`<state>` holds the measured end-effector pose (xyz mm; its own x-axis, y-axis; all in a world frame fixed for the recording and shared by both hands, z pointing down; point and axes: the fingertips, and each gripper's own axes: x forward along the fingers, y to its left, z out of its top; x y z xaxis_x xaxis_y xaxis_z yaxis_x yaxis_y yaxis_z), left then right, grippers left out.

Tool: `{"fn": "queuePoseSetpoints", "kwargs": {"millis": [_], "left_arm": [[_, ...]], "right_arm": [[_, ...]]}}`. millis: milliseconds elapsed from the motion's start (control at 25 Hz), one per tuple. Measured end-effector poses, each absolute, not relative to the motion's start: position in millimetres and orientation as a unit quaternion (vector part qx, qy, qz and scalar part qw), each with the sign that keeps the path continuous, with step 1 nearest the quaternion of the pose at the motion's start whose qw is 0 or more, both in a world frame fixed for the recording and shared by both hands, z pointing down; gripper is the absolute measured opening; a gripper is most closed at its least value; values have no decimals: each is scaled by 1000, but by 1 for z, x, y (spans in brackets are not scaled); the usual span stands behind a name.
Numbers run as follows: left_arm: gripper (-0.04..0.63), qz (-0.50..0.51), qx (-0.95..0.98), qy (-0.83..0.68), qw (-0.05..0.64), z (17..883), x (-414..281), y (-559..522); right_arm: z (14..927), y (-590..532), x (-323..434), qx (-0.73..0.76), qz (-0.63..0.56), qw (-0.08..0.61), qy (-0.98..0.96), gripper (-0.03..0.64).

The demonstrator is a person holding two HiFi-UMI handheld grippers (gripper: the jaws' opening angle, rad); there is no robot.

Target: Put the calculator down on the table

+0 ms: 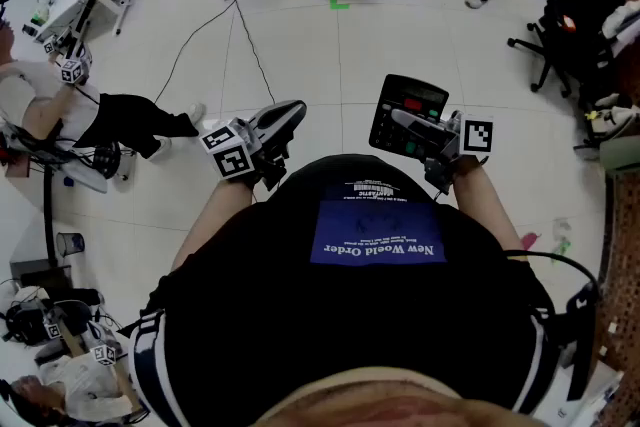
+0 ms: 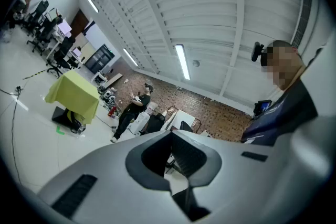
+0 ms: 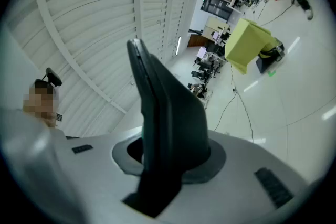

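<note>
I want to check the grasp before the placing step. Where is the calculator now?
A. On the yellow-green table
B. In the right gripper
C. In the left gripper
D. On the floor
B: the right gripper is closed on the calculator and holds it up in the air.

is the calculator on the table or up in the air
Up in the air: the right gripper is clamped on the calculator, above bare floor, with no table under it.
</note>
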<state>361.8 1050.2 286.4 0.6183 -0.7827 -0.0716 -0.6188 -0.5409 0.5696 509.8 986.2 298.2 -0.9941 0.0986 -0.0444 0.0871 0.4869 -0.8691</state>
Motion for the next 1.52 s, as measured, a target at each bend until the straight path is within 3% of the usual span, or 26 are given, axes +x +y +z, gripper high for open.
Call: {"fn": "queuePoseSetpoints", "kwargs": {"millis": [560, 1120, 1520], "left_arm": [[6, -172, 859, -393, 278, 301, 364, 1013], [6, -176, 892, -322, 262, 301, 161, 878], [6, -209, 861, -375, 274, 325, 66, 845]], "right_arm": [[314, 957, 505, -56, 515, 13, -855, 109], [297, 840, 319, 17, 504, -2, -863, 109], [306, 781, 220, -20, 520, 55, -852, 109]]}}
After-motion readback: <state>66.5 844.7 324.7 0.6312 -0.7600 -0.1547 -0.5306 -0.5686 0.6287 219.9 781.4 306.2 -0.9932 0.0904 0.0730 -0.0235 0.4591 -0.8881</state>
